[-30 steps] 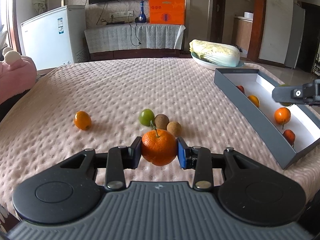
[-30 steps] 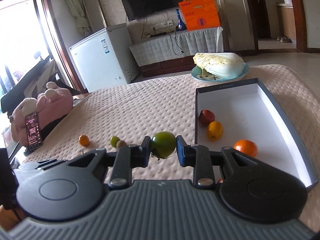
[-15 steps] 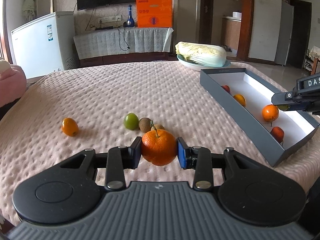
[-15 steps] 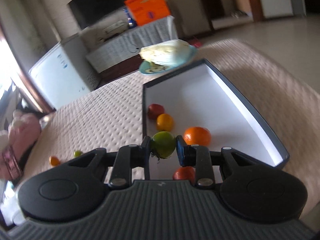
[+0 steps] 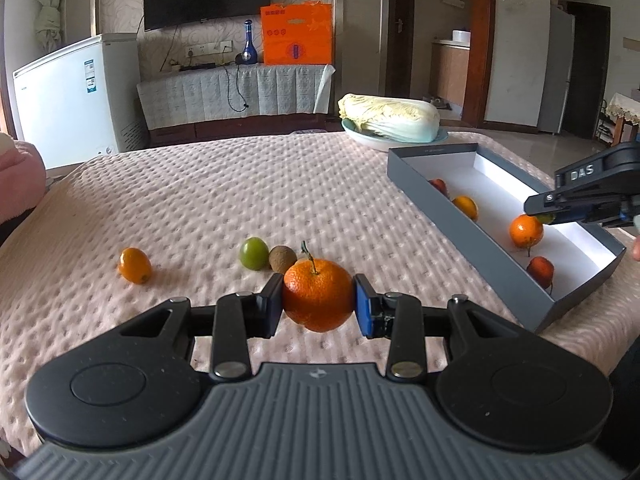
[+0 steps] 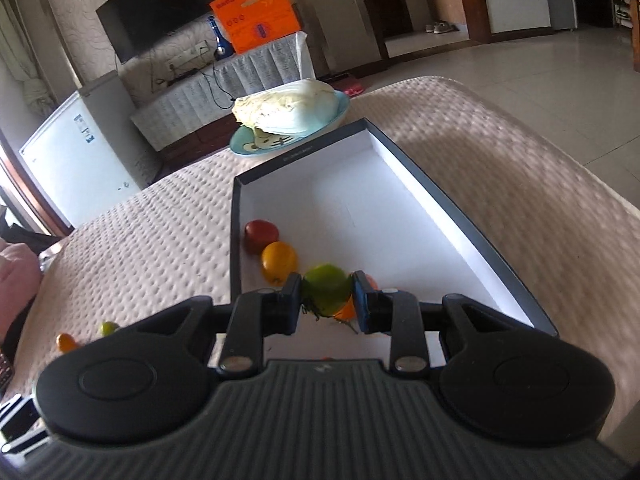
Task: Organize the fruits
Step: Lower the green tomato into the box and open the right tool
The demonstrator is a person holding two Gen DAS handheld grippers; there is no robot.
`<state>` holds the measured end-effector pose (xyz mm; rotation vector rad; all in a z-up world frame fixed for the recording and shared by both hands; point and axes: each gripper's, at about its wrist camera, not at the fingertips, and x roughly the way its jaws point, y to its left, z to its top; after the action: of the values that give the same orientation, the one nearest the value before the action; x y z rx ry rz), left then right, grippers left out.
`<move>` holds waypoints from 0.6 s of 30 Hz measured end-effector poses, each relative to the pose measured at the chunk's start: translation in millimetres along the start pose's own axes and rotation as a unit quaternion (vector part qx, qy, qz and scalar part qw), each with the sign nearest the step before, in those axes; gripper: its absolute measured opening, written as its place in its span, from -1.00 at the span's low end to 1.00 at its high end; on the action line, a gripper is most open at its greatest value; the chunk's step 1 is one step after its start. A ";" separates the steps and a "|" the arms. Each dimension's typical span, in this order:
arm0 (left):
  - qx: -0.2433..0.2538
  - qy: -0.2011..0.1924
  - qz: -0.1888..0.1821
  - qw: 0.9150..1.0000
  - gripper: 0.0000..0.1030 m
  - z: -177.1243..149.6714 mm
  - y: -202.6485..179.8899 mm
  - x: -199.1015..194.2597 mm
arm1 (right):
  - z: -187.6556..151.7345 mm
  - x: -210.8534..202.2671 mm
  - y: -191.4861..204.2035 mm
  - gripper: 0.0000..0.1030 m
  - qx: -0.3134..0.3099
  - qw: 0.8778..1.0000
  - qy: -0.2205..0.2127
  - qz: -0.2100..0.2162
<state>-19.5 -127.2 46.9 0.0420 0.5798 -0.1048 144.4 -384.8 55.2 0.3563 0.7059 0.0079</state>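
The right gripper holds a green fruit right over the near end of the gray box. The left gripper holds an orange above the bed; the box lies to its right.

Three fruits lay on the table, left of the box; behind it, a cabbage.
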 end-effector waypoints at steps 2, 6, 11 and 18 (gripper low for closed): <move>0.001 -0.001 -0.003 1.000 -0.19 -0.5 -0.1 -1.1 | 0.2 2.1 0.8 -0.41 -0.004 1.000 -0.001 -0.006; 0.006 0.000 -0.006 1.000 -0.19 -1.8 -1.5 -2.1 | 0.9 2.8 1.3 -0.38 -0.004 1.000 -0.006 -0.012; 0.013 0.004 -0.009 1.000 -0.19 -3.7 -4.7 -2.6 | 3.5 -0.5 -2.0 -0.38 0.003 1.000 -0.019 -0.023; 0.036 0.003 -0.016 0.999 -0.19 -1.9 -19.2 -6.0 | 7.0 -12.9 -16.1 -0.25 0.043 0.998 -0.047 -0.013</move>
<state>-27.6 -145.7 48.5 0.1038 0.5820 -0.1570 137.2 -403.8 63.0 0.4279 0.6181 -0.0647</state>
